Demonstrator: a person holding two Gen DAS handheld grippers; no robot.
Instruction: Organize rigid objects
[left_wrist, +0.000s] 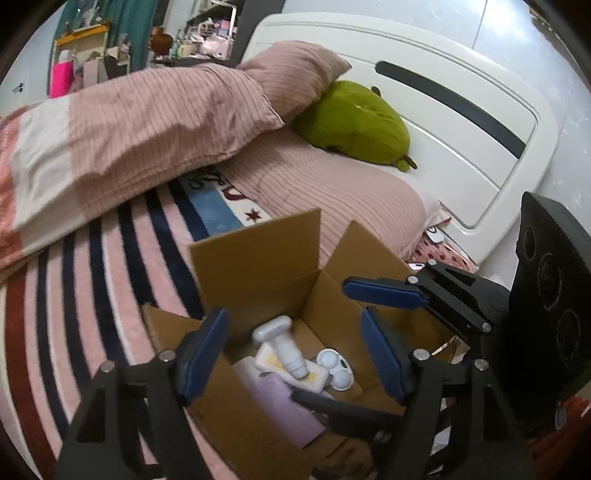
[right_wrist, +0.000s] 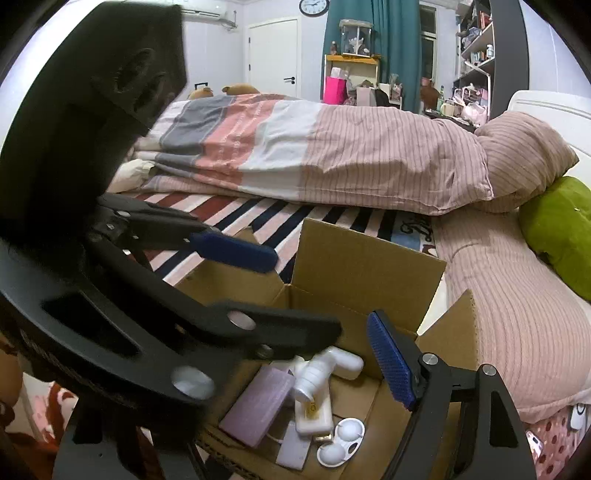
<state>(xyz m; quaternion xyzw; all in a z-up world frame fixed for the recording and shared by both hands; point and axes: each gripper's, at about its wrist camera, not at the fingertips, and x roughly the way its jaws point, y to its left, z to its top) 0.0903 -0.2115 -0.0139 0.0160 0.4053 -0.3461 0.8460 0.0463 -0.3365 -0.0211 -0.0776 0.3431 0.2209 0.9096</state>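
An open cardboard box (left_wrist: 258, 254) (right_wrist: 365, 266) sits on the bed. Inside lie a white T-shaped device (left_wrist: 284, 343) (right_wrist: 325, 369), a white flat case with yellow (left_wrist: 288, 373) (right_wrist: 312, 413), a white contact-lens case (left_wrist: 334, 367) (right_wrist: 340, 441) and a lilac flat box (left_wrist: 284, 410) (right_wrist: 258, 406). My left gripper (left_wrist: 295, 354) hovers open and empty over the box. My right gripper (right_wrist: 314, 373) is also over the box, open and empty; its left finger is hidden behind the left gripper's black body (right_wrist: 147, 332). A right finger (left_wrist: 384, 291) reaches in from the right in the left wrist view.
The box stands on a pink striped blanket (left_wrist: 92, 280). A folded striped duvet (right_wrist: 314, 155), pink pillows (left_wrist: 332, 184) and a green plush (left_wrist: 354, 122) lie beyond it. A white headboard (left_wrist: 461, 122) is to the right. Shelves and a door are across the room.
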